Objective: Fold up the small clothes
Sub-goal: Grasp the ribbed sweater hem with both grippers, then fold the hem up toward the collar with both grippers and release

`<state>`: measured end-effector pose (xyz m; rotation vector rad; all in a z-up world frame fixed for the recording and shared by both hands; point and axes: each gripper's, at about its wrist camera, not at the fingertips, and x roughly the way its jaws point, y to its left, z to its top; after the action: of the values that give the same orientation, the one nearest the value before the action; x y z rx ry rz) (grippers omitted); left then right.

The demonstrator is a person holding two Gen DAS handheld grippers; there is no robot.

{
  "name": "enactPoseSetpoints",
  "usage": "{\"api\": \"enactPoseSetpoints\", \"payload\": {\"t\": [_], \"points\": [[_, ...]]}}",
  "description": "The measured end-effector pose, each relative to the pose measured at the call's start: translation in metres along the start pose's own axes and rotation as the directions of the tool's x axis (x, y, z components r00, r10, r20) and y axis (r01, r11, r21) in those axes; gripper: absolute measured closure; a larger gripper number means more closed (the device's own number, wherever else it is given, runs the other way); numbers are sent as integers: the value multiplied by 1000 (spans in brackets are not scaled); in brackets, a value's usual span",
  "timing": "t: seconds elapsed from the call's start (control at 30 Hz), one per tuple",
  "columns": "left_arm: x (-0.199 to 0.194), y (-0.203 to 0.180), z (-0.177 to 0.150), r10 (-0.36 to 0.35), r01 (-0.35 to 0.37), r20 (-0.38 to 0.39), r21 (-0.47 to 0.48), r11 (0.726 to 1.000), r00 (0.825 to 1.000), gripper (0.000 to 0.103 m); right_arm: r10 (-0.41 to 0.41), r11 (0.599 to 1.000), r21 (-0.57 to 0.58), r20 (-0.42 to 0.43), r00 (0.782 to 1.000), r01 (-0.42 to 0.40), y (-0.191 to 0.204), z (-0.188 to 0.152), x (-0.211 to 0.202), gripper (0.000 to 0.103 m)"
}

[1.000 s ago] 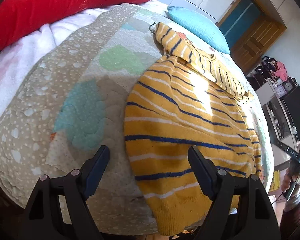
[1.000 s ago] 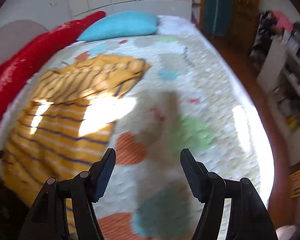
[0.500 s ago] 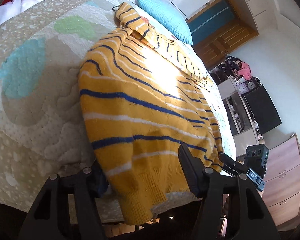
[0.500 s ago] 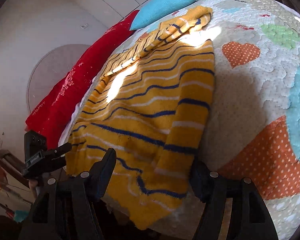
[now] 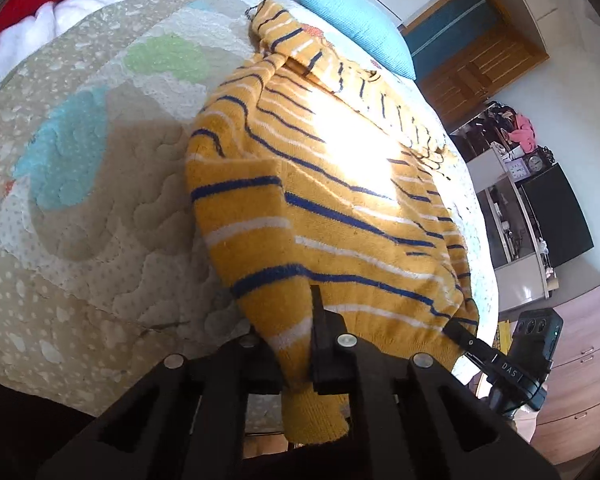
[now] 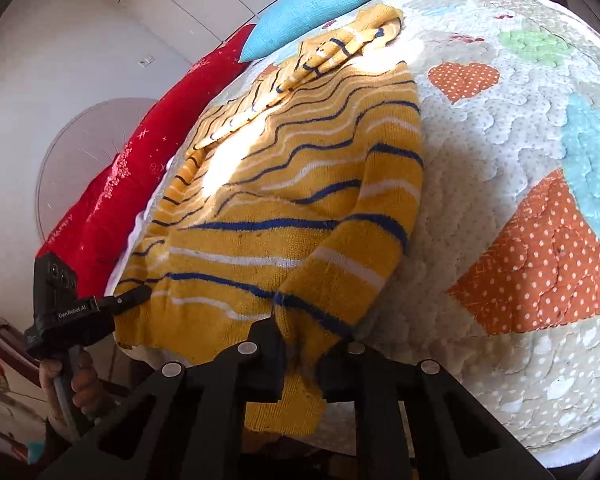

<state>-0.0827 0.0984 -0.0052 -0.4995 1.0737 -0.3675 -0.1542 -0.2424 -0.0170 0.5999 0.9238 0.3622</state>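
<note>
A yellow knit sweater (image 5: pixel 340 208) with blue and white stripes lies on a quilted bedspread (image 5: pixel 80 200), its sleeves folded across the chest at the far end. My left gripper (image 5: pixel 296 344) is shut on the sweater's near hem corner at the bed edge. My right gripper (image 6: pixel 300 344) is shut on the other hem corner of the sweater (image 6: pixel 292 208). Each gripper also shows in the other's view, the right one (image 5: pixel 472 344) and the left one (image 6: pixel 132 300), clamped on the hem. The pinched cloth bunches and hangs below the jaws.
A blue pillow (image 5: pixel 356 20) and a red blanket (image 6: pixel 132 168) lie at the head of the bed. A wooden door (image 5: pixel 476 64), shelves with a black screen (image 5: pixel 556 216) and drawers (image 5: pixel 580 360) stand beyond the bed's right side. The quilt (image 6: pixel 520 200) spreads right of the sweater.
Both grippers moved onto the hem corners at the bed edge and closed on the sweater; they were open earlier. The hem now bunches between the jaws.
</note>
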Motion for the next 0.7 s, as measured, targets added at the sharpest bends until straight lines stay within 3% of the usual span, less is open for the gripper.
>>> {"api": "enactPoseSetpoints", "payload": {"t": [0.17, 0.4, 0.5, 0.7], "points": [[-47, -20, -22, -15, 12, 41, 84, 996, 999, 96, 89, 996, 1, -31, 996, -89, -2, -8, -41, 92], [-42, 1, -58, -31, 31, -2, -13, 999, 1000, 96, 91, 995, 48, -119, 989, -86, -7, -46, -46, 92], [-40, 12, -53, -47, 46, -8, -59, 997, 999, 96, 91, 995, 52, -126, 988, -85, -7, -40, -38, 92], [-53, -11, -6, -67, 65, 101, 15, 998, 993, 95, 122, 992, -8, -35, 992, -122, 12, 11, -38, 92]]}}
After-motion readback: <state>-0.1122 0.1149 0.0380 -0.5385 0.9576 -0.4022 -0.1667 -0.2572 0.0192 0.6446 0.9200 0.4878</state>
